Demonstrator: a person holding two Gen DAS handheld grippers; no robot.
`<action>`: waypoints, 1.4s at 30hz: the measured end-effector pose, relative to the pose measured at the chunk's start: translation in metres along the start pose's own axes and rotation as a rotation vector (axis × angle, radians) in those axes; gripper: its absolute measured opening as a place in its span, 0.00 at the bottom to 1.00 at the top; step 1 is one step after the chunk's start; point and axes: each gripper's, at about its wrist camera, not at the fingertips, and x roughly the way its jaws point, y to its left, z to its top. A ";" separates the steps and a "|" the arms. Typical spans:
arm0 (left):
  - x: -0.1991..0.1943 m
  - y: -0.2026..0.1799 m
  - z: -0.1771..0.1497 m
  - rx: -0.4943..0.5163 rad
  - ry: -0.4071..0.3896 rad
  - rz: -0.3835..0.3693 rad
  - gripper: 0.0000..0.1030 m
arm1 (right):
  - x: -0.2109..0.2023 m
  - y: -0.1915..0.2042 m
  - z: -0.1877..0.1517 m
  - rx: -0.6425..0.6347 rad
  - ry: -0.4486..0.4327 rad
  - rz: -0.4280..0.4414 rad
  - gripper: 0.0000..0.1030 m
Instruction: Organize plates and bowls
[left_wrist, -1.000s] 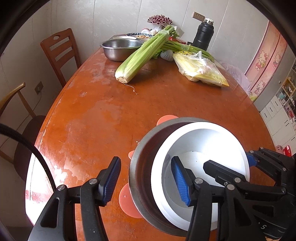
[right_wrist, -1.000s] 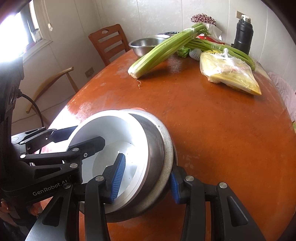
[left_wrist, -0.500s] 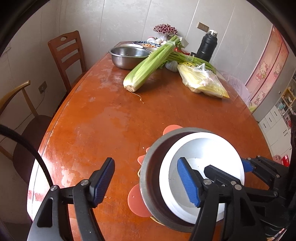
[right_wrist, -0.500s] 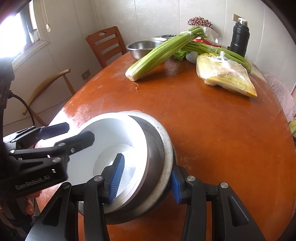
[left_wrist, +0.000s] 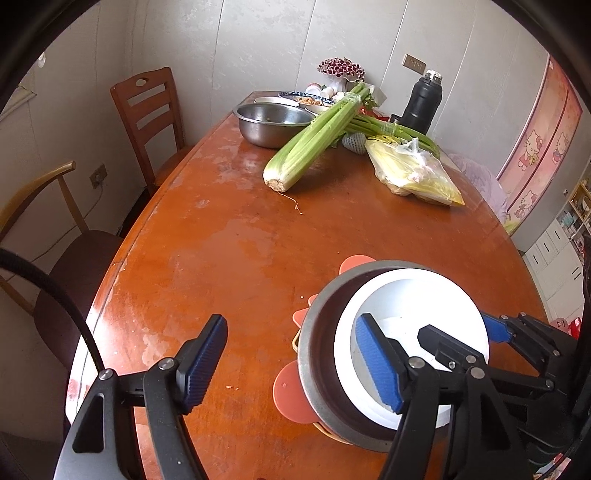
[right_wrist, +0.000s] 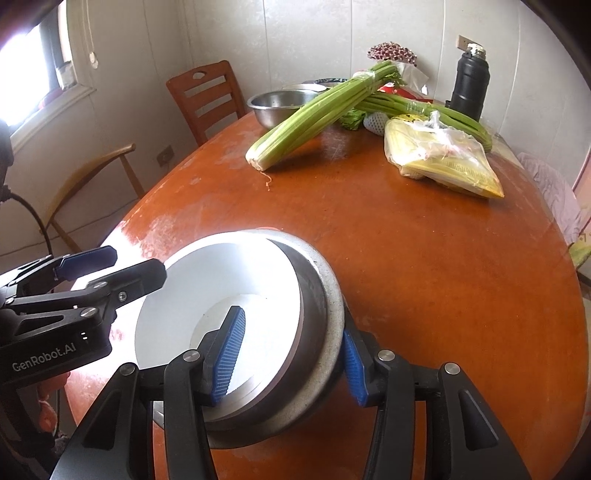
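The right tongs (right_wrist: 291, 354) are clamped on the rim of the metal bowl (right_wrist: 314, 332) — one blue pad inside against the white bowl (right_wrist: 236, 273) nested in it, the other pad outside on the steel wall. The pair sits tilted, its mouth turned toward the left tongs (left_wrist: 291, 363), which stand wide apart and hold nothing; their right pad hangs over the white bowl's inside, their left pad over bare bench (left_wrist: 229, 258) beside the stack. Under the metal bowl, orange rounded shapes (left_wrist: 291, 395) — a plate or mat, I cannot tell which — show at its left edge. Farther out on the bench lie a bunch of celery (left_wrist: 314, 140), a plastic bag (left_wrist: 413, 173) of yellow food, a steel basin (left_wrist: 273, 122) and a black flask (left_wrist: 421, 99), well apart from the stack.
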 end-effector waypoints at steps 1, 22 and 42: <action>-0.001 0.000 -0.001 -0.001 -0.002 0.003 0.69 | -0.001 0.000 0.000 0.002 -0.006 -0.003 0.51; -0.031 -0.011 -0.012 0.044 -0.037 0.037 0.70 | -0.039 0.008 -0.003 -0.003 -0.133 -0.036 0.59; -0.063 -0.051 -0.084 0.059 -0.066 0.059 0.70 | -0.096 -0.008 -0.085 -0.007 -0.218 -0.065 0.65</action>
